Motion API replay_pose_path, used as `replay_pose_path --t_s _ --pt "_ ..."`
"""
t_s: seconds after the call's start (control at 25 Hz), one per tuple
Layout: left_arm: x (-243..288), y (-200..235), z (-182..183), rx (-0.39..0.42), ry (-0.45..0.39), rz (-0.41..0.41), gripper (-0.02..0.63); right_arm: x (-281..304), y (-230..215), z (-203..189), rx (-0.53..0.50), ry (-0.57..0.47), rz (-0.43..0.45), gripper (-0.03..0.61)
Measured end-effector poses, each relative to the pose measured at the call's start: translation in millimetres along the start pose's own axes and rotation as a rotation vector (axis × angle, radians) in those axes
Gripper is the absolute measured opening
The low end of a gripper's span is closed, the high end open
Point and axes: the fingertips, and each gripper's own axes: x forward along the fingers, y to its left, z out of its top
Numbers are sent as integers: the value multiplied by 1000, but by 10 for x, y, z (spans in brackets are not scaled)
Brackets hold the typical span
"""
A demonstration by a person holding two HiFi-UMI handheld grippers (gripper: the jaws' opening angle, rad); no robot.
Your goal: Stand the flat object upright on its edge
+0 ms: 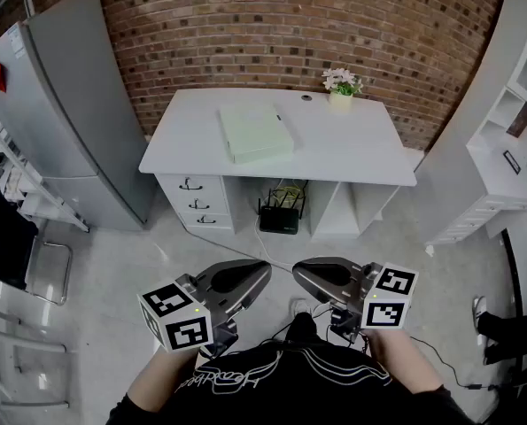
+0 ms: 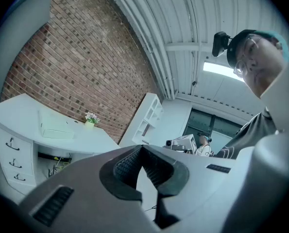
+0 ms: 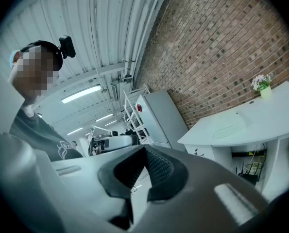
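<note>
Head view: pale green pad (image 1: 256,132) lies flat on white desk (image 1: 360,153); left claw (image 1: 265,271), right claw (image 1: 298,271) closed, empty.

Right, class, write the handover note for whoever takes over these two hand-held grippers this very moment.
Left gripper: shut, empty, held in front of the body.
Right gripper: the same.
Pale green flat rectangular object: lying flat on the white desk, left of the small pot of flowers, well away from both grippers.
Done: nothing so far.
Left: approach the desk, grip the object, stand it upright on its edge.
</note>
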Motion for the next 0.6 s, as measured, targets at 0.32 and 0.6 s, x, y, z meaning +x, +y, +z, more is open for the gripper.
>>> replay_pose_path --t_s 0.32,0.6 --pt "-7 -41 91 -38 -11 -7 2 -58 28 46 -3 7 -12 5" --pt "139 101 84 -41 15 16 2 -23 -178 59 28 28 -21 5"
